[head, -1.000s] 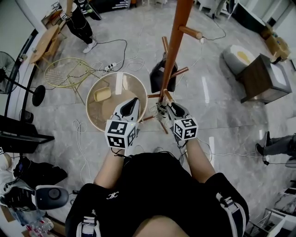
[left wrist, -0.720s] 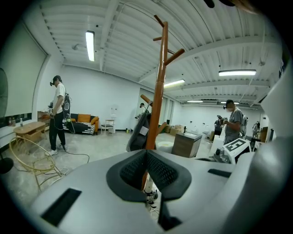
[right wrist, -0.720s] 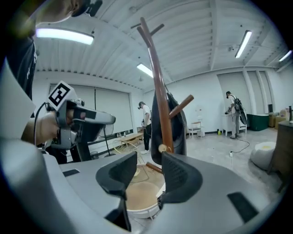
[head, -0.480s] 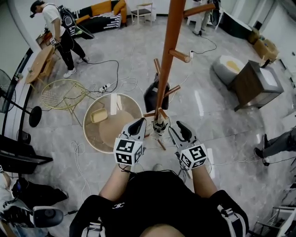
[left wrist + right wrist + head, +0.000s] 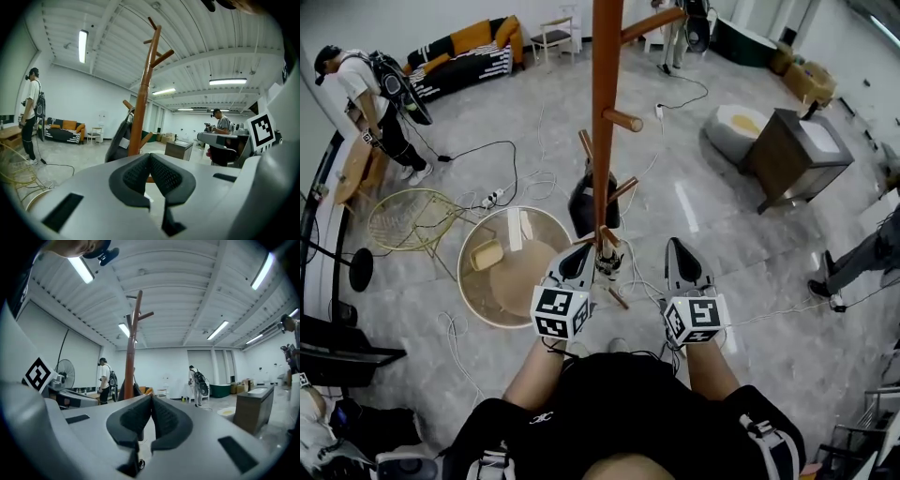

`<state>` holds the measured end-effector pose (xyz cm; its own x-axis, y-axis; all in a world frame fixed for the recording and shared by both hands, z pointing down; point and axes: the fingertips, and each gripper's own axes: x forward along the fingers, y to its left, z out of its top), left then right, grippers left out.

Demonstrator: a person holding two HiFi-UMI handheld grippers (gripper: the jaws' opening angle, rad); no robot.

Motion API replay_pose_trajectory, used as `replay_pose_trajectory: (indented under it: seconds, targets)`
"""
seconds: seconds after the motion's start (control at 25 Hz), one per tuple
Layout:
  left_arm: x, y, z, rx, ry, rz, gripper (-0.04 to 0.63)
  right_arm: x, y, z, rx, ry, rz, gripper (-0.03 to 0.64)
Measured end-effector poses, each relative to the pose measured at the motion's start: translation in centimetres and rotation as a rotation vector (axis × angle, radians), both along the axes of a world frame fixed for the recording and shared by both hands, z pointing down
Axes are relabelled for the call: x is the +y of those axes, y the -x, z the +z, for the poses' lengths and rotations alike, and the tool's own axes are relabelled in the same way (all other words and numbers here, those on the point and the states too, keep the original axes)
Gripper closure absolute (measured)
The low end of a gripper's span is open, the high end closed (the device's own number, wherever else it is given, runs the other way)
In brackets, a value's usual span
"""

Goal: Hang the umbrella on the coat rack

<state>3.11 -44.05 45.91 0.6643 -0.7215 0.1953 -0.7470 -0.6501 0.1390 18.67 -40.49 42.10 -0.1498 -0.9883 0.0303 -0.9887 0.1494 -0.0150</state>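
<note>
Grey floor [image 5: 750,281]: round tub [image 5: 525,283] w/ yellow block [image 5: 487,254] inside; L tongs [image 5: 580,255], R tongs [image 5: 676,247] closed, empty.

Three cameras, one coat rack [image 5: 606,112].
Your head view looks steeply down along it from above; both gripper views sit low and close, facing level toward it.

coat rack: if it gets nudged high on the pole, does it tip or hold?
Likely tippy: the coat rack is a tall slim wooden pole on short splayed feet. The dark hanging item on one side probably pulls it that way. On the glossy floor, a low push may slide it instead.
</note>
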Motion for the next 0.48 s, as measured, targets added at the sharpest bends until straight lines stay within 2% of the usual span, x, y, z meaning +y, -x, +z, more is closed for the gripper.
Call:
replay_pose_trajectory:
  seconds: [0.08,0.2,0.36,0.48]
  targets:
    - [0.1,-0.4,-0.2,-0.002,-0.002,0.01,0.578,0.1,-1.0,-0.2,-0.006,0.004,0.04,0.601]
    - [0.5,-0.9,-0.2,-0.006,-0.007,0.023,0.578,0.3,-1.6,-0.1,0.037,0.008,0.075,0.601]
    - [1.2,-1.0,-0.6,-0.011,-0.015,0.032,0.578,0.3,-1.4,0.8,0.087,0.056,0.079,0.604]
    - [1.5,-0.8,-0.9,-0.012,-0.023,0.029,0.578,0.5,-0.9,0.6,0.067,0.053,0.06,0.604]
